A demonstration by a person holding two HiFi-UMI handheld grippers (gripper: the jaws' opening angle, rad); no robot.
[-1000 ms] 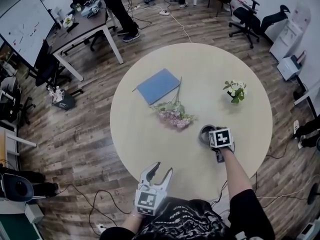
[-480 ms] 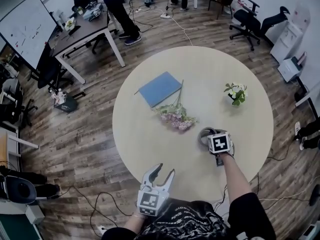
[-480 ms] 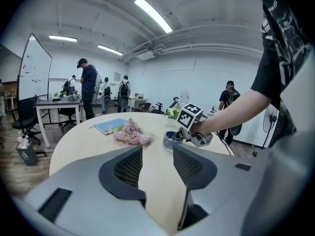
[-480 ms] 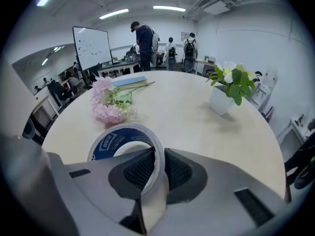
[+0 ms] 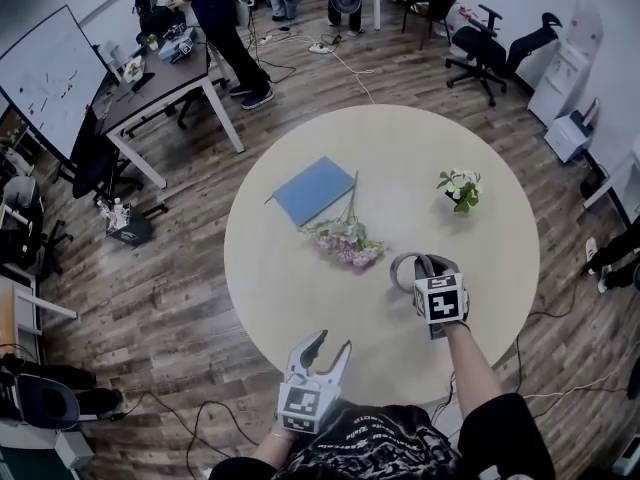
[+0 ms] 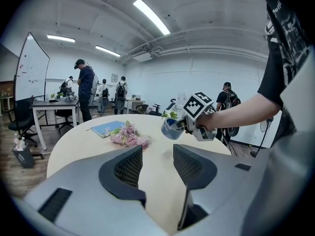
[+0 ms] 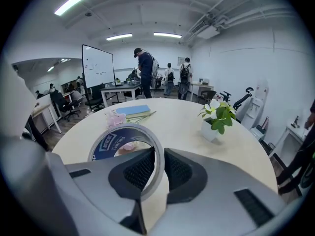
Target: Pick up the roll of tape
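The roll of tape [image 7: 118,139], grey with a blue printed core, hangs tilted above the round table [image 5: 290,288]. My right gripper [image 7: 159,154] is shut on it, one pad inside the ring and one outside, pinching its wall. In the head view the tape [image 5: 410,268] juts left of the right gripper [image 5: 425,268], right of the table's middle. From the left gripper view the tape [image 6: 170,129] is off the tabletop. My left gripper [image 5: 327,346] stands open at the near edge with nothing between its fingers [image 6: 129,167].
On the table lie a blue notebook [image 5: 314,189], a pink flower bunch [image 5: 348,241] close to the tape, and a small potted plant [image 5: 459,190] at the right. A desk [image 5: 165,63], office chairs [image 5: 480,43], a whiteboard [image 5: 50,68] and people stand beyond.
The right gripper has closed on the tape's wall and lifted it off the table, tilting it. The left gripper has stayed where it was.
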